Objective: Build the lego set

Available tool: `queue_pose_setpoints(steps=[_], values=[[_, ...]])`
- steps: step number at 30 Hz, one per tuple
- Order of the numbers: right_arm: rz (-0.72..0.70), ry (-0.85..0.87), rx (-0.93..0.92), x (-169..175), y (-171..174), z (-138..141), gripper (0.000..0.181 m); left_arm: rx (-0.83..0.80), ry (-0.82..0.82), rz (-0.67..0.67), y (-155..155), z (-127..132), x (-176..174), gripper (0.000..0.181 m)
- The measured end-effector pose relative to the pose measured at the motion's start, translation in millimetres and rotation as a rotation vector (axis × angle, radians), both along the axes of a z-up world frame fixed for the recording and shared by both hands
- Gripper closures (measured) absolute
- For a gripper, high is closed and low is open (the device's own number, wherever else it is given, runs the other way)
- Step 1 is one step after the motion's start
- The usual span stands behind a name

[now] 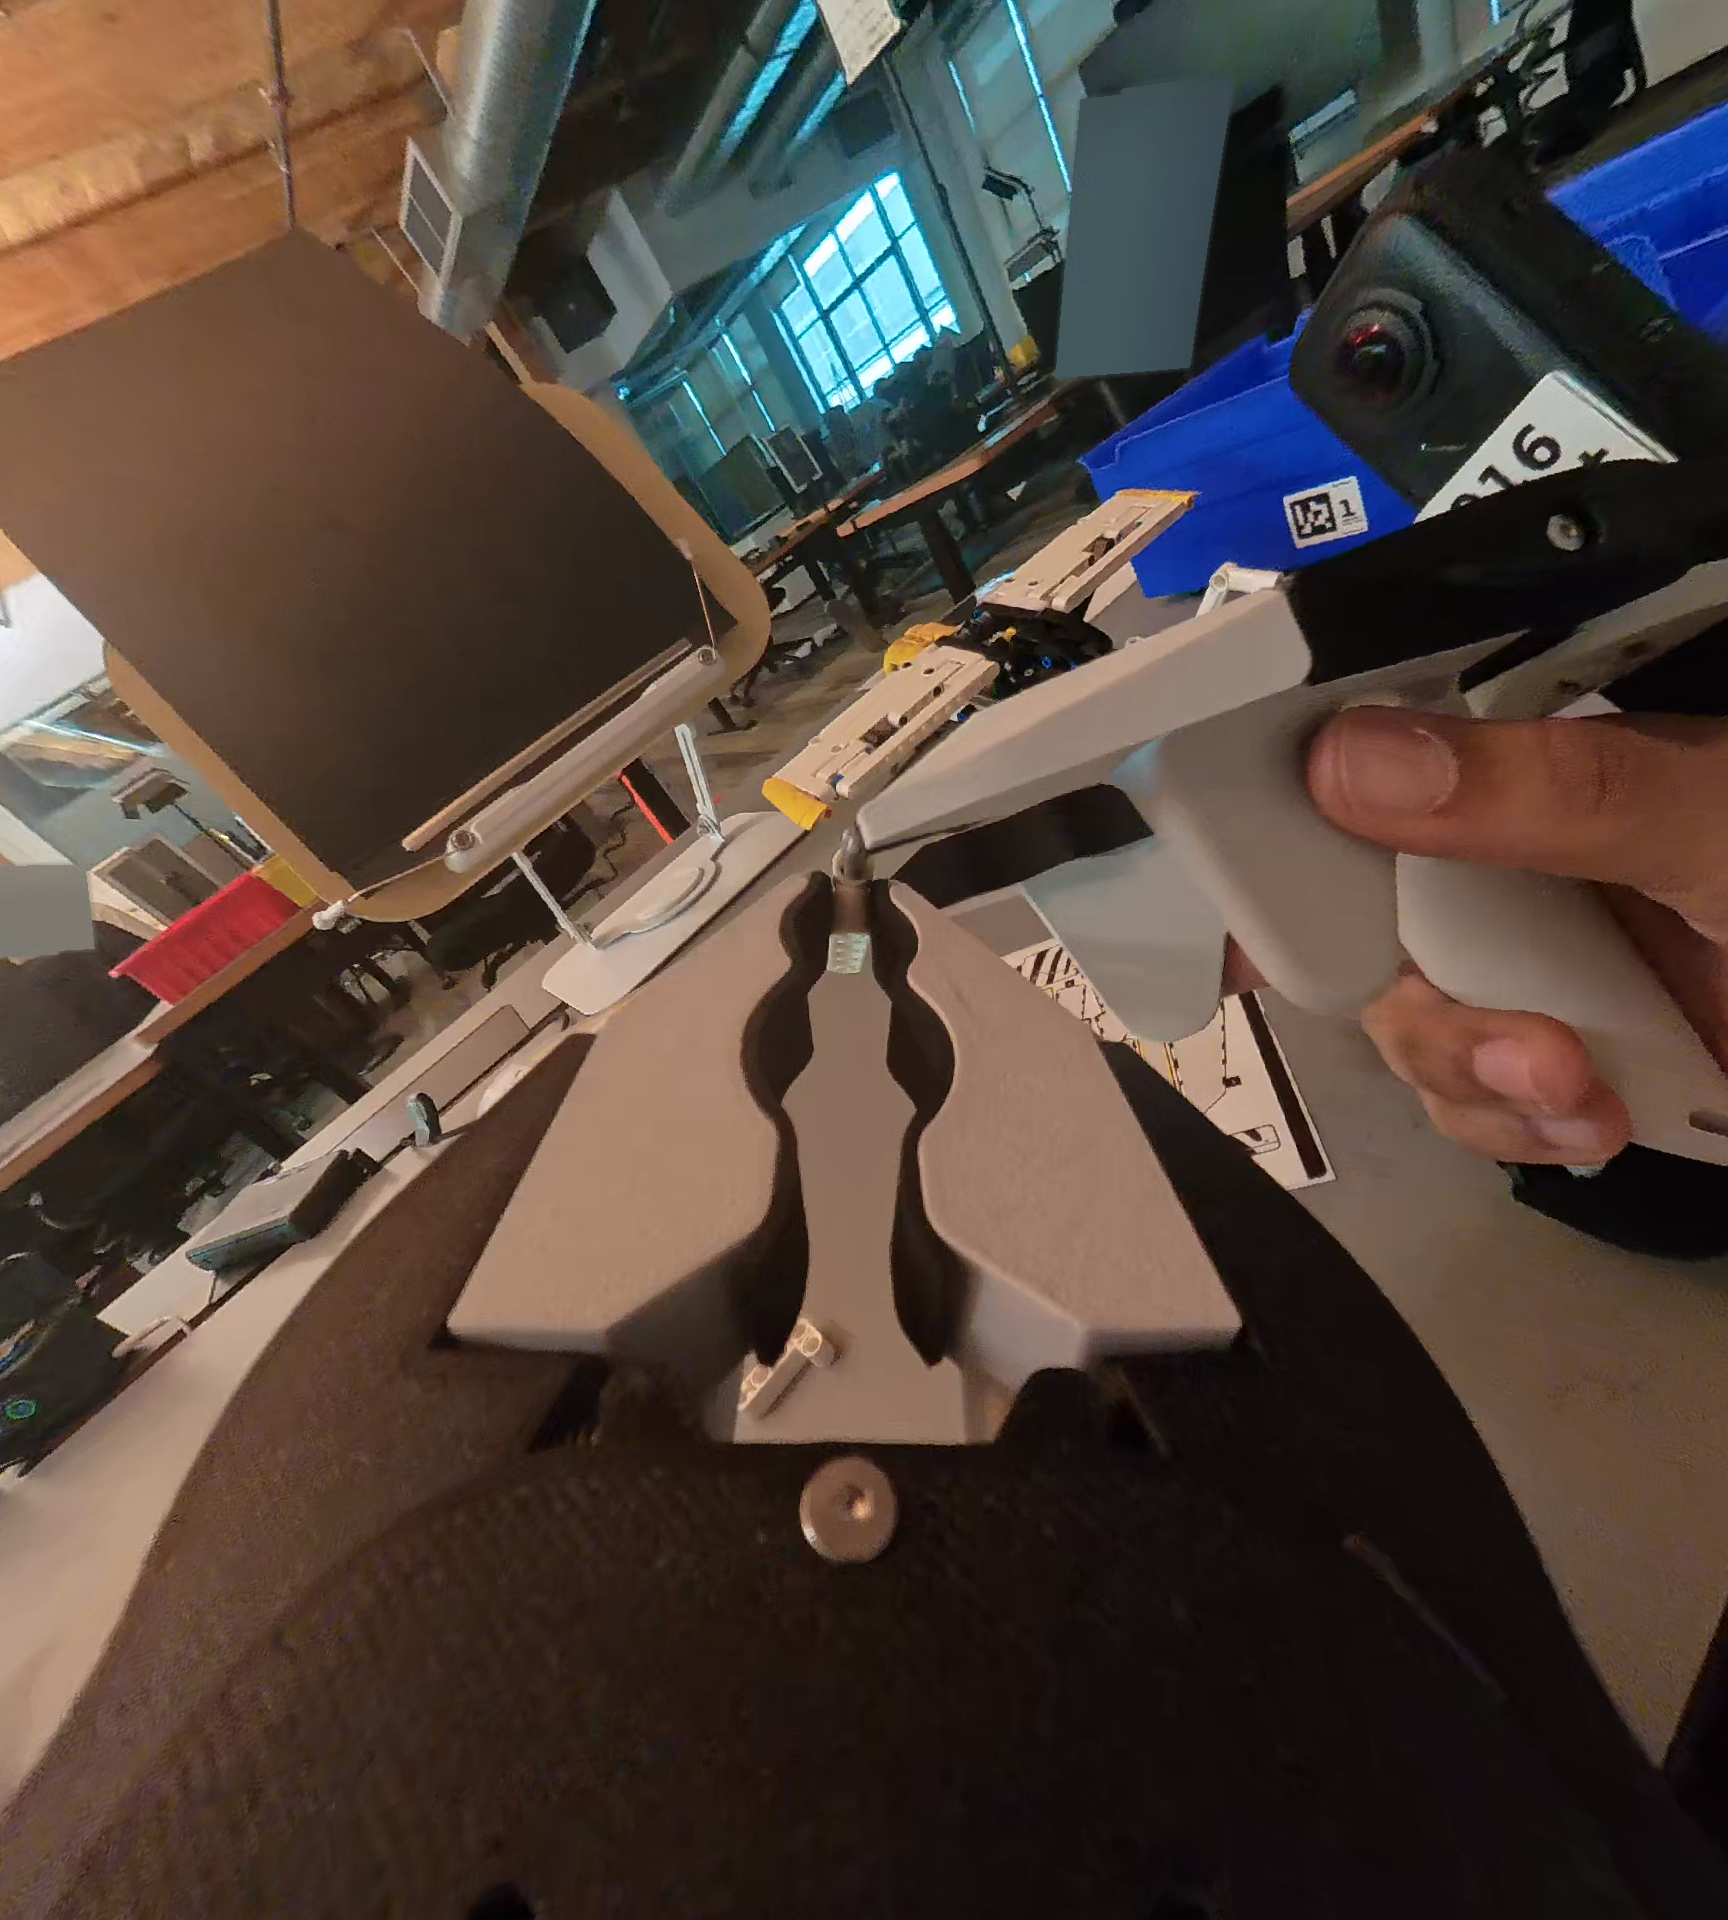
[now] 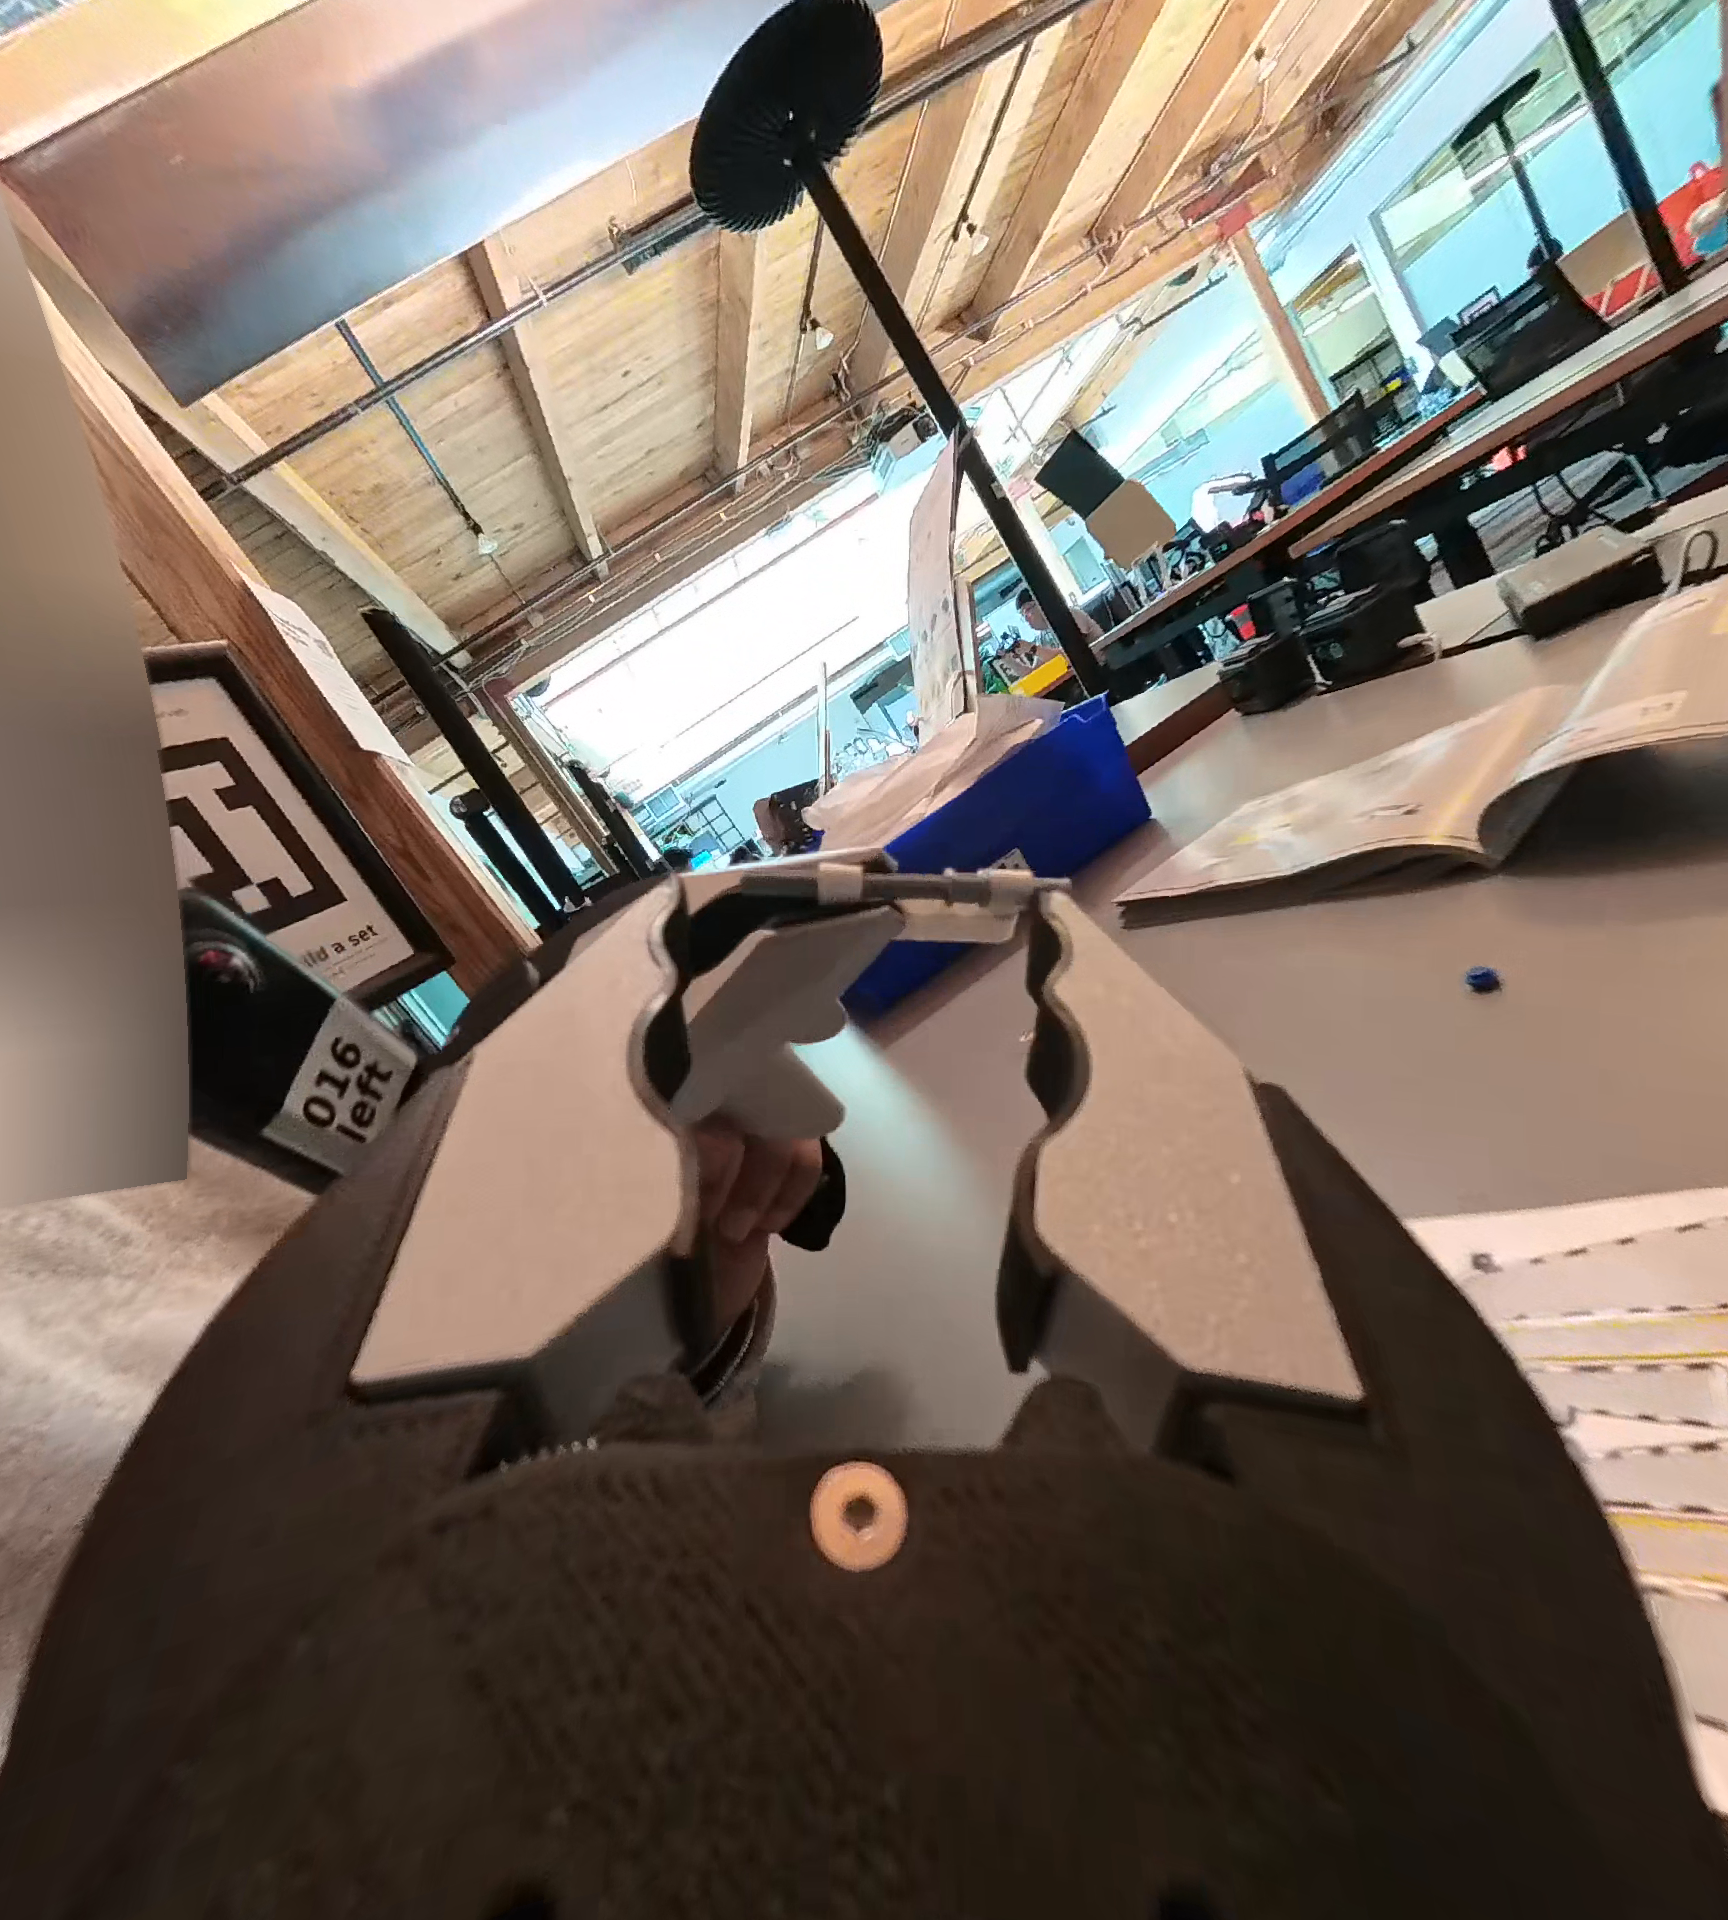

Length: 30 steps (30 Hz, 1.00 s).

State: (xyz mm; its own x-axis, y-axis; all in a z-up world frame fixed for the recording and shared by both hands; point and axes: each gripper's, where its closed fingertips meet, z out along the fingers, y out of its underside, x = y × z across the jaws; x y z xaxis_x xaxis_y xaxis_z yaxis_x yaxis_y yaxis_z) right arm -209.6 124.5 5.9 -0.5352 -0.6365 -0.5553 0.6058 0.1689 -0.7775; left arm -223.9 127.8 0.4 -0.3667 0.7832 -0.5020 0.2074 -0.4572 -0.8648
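Observation:
My left gripper [image 1: 849, 902] is shut on a short grey and white lego rod [image 1: 847, 940] that sticks out past its tips. In the right wrist view the rod [image 2: 943, 890] lies across between the tips of my right gripper [image 2: 855, 914]. That gripper's jaws stand wide open around it, and its right fingertip [image 2: 1047, 914] meets the rod's end. The left gripper [image 2: 777, 977] reaches in from the left. In the left wrist view the right gripper [image 1: 875, 831] touches the rod's far end. A white, yellow and black lego model [image 1: 943, 686] stands behind.
A small white lego piece [image 1: 787, 1366] shows low between the left fingers. Blue bins [image 1: 1234, 468] [image 2: 1005, 831] stand at the back. An open instruction booklet [image 2: 1462, 769], a small blue piece [image 2: 1483, 979] and a printed mat [image 2: 1618, 1403] lie on the grey table [image 2: 1307, 1039]. A hand [image 1: 1566, 883] grips the right tool. Both grippers' tips are close together, under 4 cm apart.

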Motion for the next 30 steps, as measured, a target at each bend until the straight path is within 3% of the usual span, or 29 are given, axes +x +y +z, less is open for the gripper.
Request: queue_pose_setpoints(steps=[3, 12, 30], values=[[0.017, -0.047, 0.010, -3.4, 0.3, -0.4, 0.128, -0.022, 0.012, 0.005, 3.3, 1.9, -0.7, 0.175], [0.123, -0.199, 0.042, -5.0, 1.7, -1.7, 0.128, -0.049, 0.027, 0.021, 4.9, 1.4, -0.8, 0.176], [0.195, -0.256, 0.068, -3.8, 5.7, -2.4, 0.133, -0.067, 0.042, 0.016, 6.5, 1.1, 1.0, 0.174]])
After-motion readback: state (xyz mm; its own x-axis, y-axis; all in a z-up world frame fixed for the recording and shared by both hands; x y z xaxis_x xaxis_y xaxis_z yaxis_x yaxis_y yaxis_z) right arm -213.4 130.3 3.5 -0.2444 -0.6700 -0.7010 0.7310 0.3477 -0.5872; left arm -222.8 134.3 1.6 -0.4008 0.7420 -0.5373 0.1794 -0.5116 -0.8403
